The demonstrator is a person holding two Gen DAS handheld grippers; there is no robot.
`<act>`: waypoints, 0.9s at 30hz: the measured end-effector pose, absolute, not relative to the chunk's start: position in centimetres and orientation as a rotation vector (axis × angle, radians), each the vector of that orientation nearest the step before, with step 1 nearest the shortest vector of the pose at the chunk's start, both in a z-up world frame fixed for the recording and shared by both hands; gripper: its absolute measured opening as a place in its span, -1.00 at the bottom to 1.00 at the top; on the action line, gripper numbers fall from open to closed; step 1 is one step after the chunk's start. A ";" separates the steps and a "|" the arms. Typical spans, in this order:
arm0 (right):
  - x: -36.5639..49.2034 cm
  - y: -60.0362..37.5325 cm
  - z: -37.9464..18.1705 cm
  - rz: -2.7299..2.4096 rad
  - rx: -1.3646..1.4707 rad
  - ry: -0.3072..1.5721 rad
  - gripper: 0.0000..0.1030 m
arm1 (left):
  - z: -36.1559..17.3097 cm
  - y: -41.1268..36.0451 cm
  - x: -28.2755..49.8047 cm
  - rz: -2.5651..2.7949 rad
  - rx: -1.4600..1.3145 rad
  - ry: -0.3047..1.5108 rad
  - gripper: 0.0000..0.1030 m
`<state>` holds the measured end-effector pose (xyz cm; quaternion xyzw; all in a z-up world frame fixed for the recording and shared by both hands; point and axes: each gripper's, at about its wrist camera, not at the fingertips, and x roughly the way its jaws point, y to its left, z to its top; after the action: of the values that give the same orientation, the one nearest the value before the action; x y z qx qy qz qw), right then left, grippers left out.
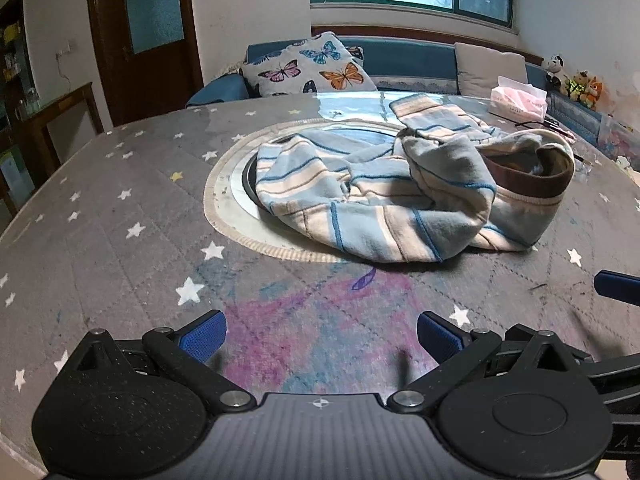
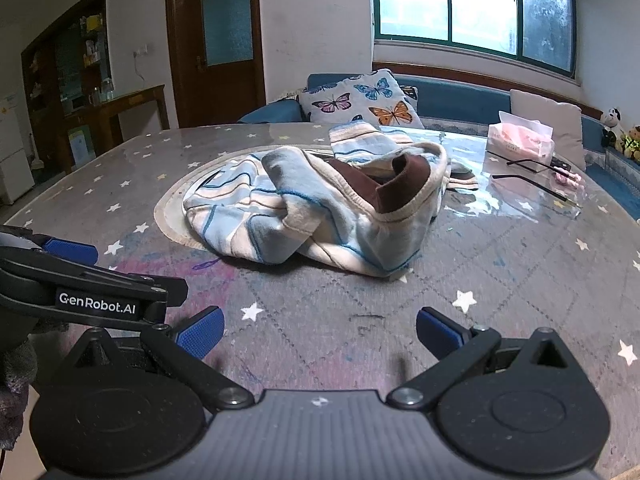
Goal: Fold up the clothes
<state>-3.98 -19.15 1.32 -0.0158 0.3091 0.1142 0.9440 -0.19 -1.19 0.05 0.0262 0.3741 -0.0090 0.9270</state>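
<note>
My left gripper (image 1: 322,338) and right gripper (image 2: 320,336) both have fingers spread wide, nothing between them. The striped garment (image 1: 400,196) lies crumpled on the star-patterned table (image 1: 120,208), well ahead of both sets of fingertips, brown waistband (image 2: 394,188) turned up.

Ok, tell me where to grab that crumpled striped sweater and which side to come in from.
Grip the striped sweater at its upturned collar rim, the cream edge with brown lining. It stands up off the table, so a finger can probably slip either side of it. Come in from the near right with the open right gripper; elsewhere the cloth lies bunched in layers.
</note>
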 end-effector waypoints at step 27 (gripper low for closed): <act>-5.0 -20.4 1.1 0.239 -0.021 0.658 1.00 | -0.9 -1.5 -0.3 -0.021 0.043 0.827 1.00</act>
<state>-4.95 -20.42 1.10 -0.0105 0.3223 0.1172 0.9393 -0.34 -1.46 -0.94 0.0210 0.4019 -0.0101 0.9154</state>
